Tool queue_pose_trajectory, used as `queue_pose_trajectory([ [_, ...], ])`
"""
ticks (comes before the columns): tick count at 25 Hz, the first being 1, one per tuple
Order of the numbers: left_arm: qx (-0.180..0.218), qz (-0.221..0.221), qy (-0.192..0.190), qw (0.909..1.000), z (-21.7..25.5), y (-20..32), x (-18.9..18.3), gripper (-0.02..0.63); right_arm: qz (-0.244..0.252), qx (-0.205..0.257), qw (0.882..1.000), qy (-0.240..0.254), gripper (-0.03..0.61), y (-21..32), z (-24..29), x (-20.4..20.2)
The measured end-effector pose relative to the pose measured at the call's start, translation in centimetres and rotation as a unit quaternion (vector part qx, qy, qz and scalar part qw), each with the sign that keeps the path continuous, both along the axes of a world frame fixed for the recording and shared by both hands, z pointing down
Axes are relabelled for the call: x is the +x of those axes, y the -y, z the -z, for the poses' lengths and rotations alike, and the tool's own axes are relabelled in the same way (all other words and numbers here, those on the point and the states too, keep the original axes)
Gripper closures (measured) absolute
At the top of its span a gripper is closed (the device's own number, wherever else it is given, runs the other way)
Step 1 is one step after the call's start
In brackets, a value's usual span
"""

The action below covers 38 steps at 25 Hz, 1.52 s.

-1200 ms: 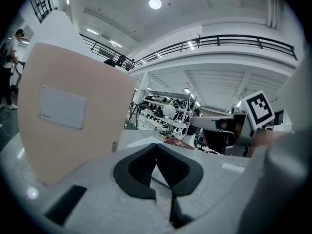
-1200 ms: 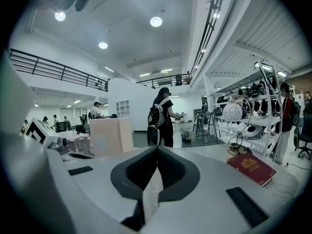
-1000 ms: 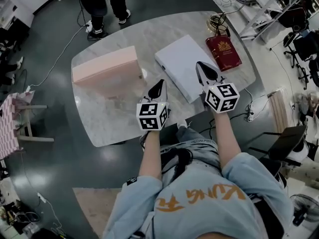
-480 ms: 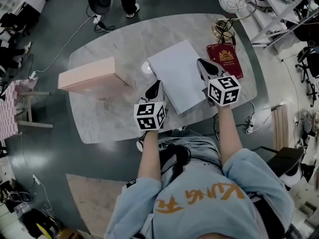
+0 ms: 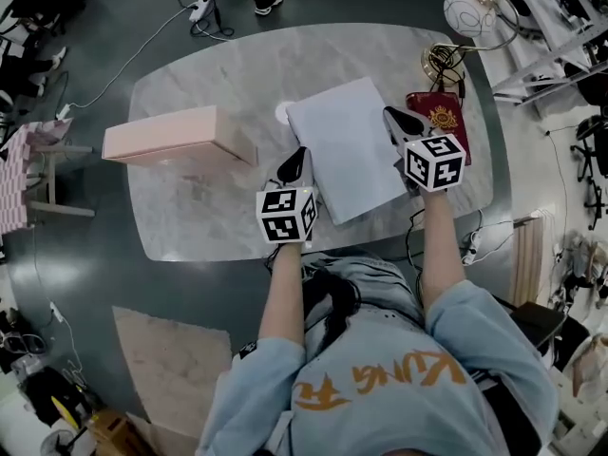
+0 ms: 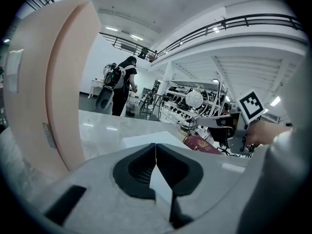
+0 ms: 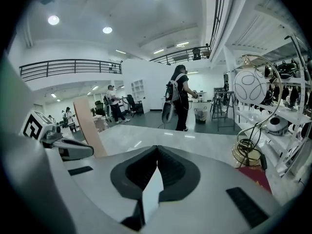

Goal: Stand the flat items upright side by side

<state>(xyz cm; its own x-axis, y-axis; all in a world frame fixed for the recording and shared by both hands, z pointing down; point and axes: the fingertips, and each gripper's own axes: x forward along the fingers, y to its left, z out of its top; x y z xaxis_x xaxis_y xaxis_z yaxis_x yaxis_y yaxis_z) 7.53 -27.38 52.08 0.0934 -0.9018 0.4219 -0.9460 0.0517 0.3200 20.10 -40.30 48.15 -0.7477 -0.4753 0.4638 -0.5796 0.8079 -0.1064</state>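
The marble table [image 5: 190,207] takes up most of the view from my head cam. Biggest thing on it is the pink box [image 5: 176,139], standing upright on its long edge over on my left, well apart from everything else. In my left gripper view it towers right beside the jaws.

The white flat box [image 5: 350,155] is lying flat in the middle of the table, between my two grippers. The dark red book [image 5: 439,122] with a gold emblem also lies flat, just beside the white box on my right, near a gold wire stand [image 5: 442,60] at the table's far edge.

My left gripper [image 5: 296,160] sits at the white box's left edge, jaws pressed together at the tips with nothing pinched between them. My right gripper [image 5: 394,120] is at the box's right edge, over the gap to the red book, jaws likewise closed and empty.
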Motion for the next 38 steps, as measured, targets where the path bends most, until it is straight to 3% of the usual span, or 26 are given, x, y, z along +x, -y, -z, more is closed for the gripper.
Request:
queue_pose_trajectory([
  [4, -0.014, 0.004, -0.017, 0.9997, -1.6, 1.3, -0.2, 0.603, 0.010, -0.018, 1.000, -0.015, 0.572, 1.4, -1.7, -0.5],
  [8, -0.030, 0.012, -0.031, 0.9990, -3.2, 2.9, -0.9, 0.546, 0.021, -0.037, 0.999, -0.029, 0.550, 3.0, -3.4, -1.0],
  [14, -0.062, 0.036, -0.058, 0.9957, -5.8, 4.5, -2.4, 0.399, 0.046, -0.080, 0.995, -0.047, 0.436, 5.1, -6.3, -1.6],
  [18, -0.074, 0.046, -0.076, 0.9933, -7.1, 5.3, -3.0, 0.343, 0.060, -0.118, 0.989, -0.060, 0.358, 6.6, -8.4, -1.7],
  [24, -0.091, 0.043, -0.121, 0.9876, -8.7, 6.5, -3.1, 0.244, 0.088, -0.198, 0.974, -0.073, 0.240, 7.2, -11.6, -2.2],
  [31, -0.120, 0.032, -0.141, 0.9822, -10.9, 7.1, -2.6, 0.221, 0.130, -0.255, 0.954, -0.086, 0.187, 6.1, -14.6, -2.7],
  [38, -0.132, 0.024, -0.143, 0.9805, -11.4, 7.7, -2.2, 0.221, 0.121, -0.267, 0.952, -0.084, 0.179, 6.0, -15.4, -2.9],
])
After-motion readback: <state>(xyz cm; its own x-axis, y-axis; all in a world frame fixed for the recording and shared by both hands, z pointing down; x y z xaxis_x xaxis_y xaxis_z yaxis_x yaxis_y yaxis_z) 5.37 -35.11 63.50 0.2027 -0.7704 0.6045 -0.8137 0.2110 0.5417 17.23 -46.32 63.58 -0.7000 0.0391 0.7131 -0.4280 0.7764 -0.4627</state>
